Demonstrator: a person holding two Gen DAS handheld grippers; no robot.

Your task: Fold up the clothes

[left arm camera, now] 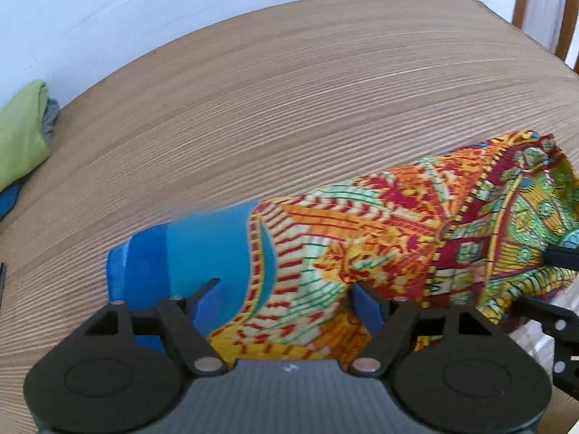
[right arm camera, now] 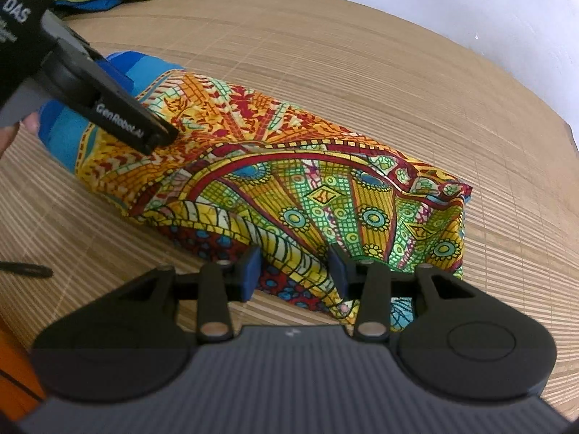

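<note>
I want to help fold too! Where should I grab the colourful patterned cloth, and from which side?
Probably grab the patterned cloth at its plain blue end, coming in low from the near table edge. That end lies flat and free on the wooden table, so fingers can slide around it. The left gripper and right gripper are both open along the near edge, not clamped yet.

A bright wax-print cotton garment, patterned in orange, red, yellow and green with a plain blue band at one end, is seen folded into a long bundle lying diagonally across the frame's middle.
</note>
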